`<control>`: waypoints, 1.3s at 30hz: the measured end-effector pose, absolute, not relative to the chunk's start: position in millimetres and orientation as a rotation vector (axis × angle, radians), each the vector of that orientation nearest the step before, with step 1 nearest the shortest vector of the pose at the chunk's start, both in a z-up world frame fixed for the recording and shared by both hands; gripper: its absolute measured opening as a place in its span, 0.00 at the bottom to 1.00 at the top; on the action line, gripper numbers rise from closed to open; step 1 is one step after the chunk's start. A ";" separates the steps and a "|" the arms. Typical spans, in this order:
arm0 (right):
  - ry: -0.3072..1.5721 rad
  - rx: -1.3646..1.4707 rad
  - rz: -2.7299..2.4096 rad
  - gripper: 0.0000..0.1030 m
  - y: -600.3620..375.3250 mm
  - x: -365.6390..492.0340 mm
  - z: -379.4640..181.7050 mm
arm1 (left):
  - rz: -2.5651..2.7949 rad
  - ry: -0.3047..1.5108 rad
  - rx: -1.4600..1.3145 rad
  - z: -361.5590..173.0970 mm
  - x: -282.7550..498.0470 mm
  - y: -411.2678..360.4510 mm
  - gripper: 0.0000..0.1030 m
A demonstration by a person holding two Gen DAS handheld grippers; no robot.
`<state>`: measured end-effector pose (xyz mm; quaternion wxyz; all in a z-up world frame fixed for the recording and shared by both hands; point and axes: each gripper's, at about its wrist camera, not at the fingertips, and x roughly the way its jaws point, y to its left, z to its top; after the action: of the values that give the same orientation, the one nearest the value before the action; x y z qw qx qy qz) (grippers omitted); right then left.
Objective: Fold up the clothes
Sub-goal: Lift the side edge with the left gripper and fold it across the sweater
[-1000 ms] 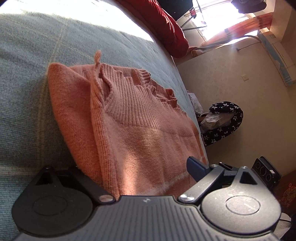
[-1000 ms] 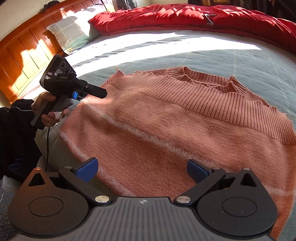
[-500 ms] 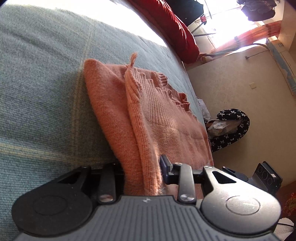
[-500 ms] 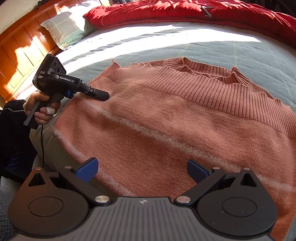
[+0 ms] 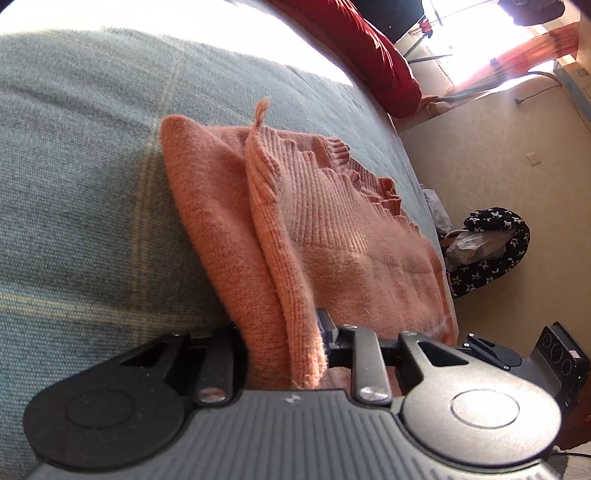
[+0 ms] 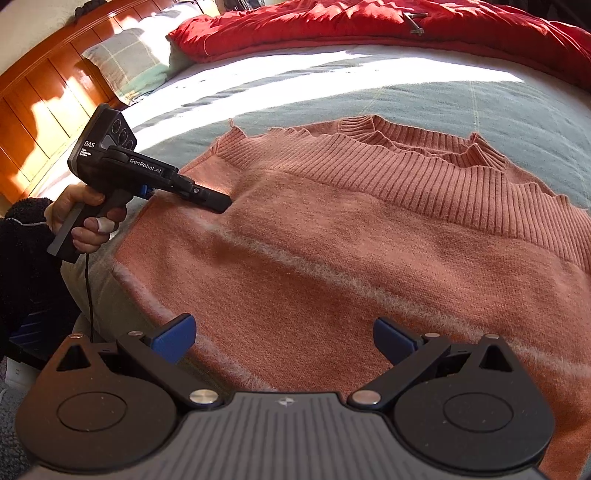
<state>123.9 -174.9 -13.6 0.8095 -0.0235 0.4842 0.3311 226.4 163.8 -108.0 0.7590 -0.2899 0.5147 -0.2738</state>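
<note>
the left gripper has its jaws closing on a thick fold of the orange sweater, the knit pinched between them and bunched up from the bedspread. seen from the right wrist camera, this same gripper sits at about nine o'clock, its dark tip at the sweater's left edge, held by a hand with a black fuzzy sleeve behind it.

the right gripper has its blue-padded fingers spread wide, with nothing between them, above the sweater's lower part.

the sweater is salmon orange, with a ribbed yoke and collar toward twelve o'clock and a softer, fuzzy body crossed by pale fluffy stripes. it lies mostly flat on a grey-green bedspread with thin pale check lines, in strong sunlight.

beyond it, at twelve o'clock, lies a red quilt. at ten o'clock are a checked pillow and a wooden headboard.

in the left wrist view, at three o'clock on the floor, stands a black star-patterned bag or basket holding what may be a crumpled plastic wrapper; it is too small to tell for sure.
</note>
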 end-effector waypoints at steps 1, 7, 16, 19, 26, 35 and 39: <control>1.035 -0.056 0.705 1.00 -175.2 123.8 -13.5 | -0.580 1.126 -0.623 -105.0 225.4 161.8 0.24; 1.019 -0.102 0.694 1.00 -178.0 121.0 -9.5 | -0.496 1.172 -0.538 -80.9 226.3 144.8 0.21; 0.969 -0.095 0.745 1.00 -190.8 116.2 -2.8 | -0.411 1.207 -0.397 -44.2 225.0 122.0 0.19; 0.953 -0.102 0.748 1.00 -195.8 115.4 -0.3 | -0.385 1.209 -0.366 -28.7 223.3 111.0 0.18; 0.900 -0.121 0.761 1.00 -211.1 109.0 9.1 | -0.361 1.200 -0.323 8.3 215.5 81.8 0.18; 0.869 -0.071 0.770 1.00 -237.6 102.1 8.7 | -0.371 1.170 -0.352 40.5 208.8 42.0 0.18; 0.853 -0.063 0.758 1.00 -248.5 101.7 10.5 | -0.400 1.155 -0.380 51.8 205.4 21.4 0.18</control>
<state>101.7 -248.5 10.5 0.8411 -0.0298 0.4038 0.3585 205.4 21.4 51.8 0.8021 -0.1773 0.5389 -0.1864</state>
